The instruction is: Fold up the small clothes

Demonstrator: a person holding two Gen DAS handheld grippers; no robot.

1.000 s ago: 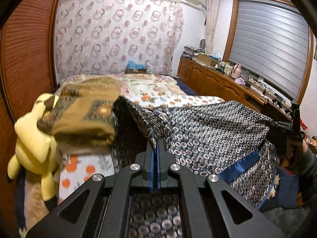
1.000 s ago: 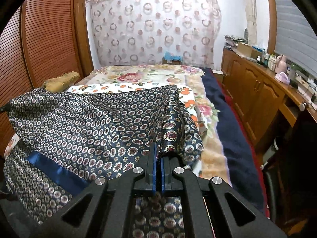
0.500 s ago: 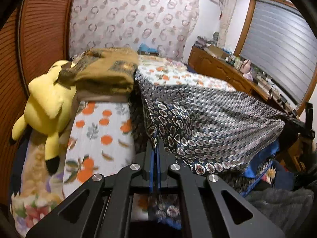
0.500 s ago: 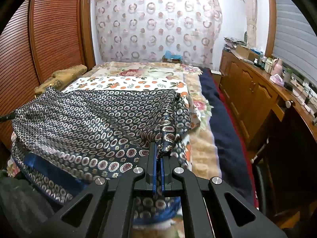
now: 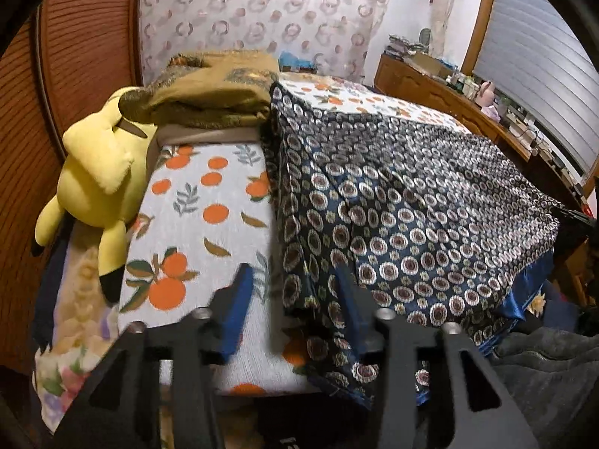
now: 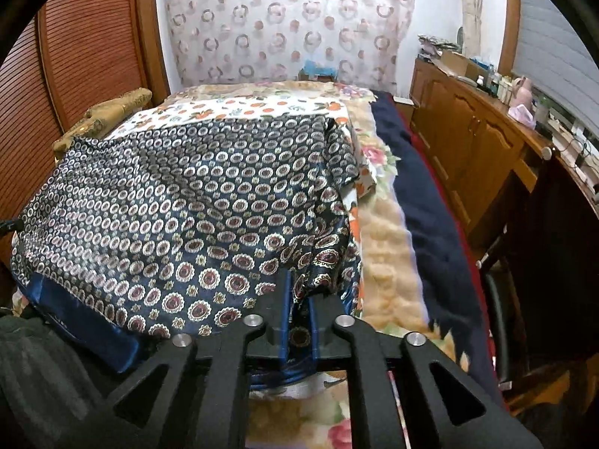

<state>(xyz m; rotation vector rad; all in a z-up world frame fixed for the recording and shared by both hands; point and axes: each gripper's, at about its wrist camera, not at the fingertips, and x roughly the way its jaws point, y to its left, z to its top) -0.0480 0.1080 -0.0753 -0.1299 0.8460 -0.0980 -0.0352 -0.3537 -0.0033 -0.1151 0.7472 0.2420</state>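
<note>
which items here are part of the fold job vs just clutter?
In play:
- navy silky garment with medallion print and blue hem
- orange-print bedspread under it
- left tongs, jaws just opened, cloth edge loose between
- right tongs, just easing open

Clutter:
- yellow plush toy
- folded olive-brown blanket
- wooden sideboard

Both cameras sit just behind their grippers, angled down over the bed's near edge toward the far curtain (image 5: 262, 11). The left view takes the left side, the right view the right; both share the patterned cloth (image 5: 411, 194).
</note>
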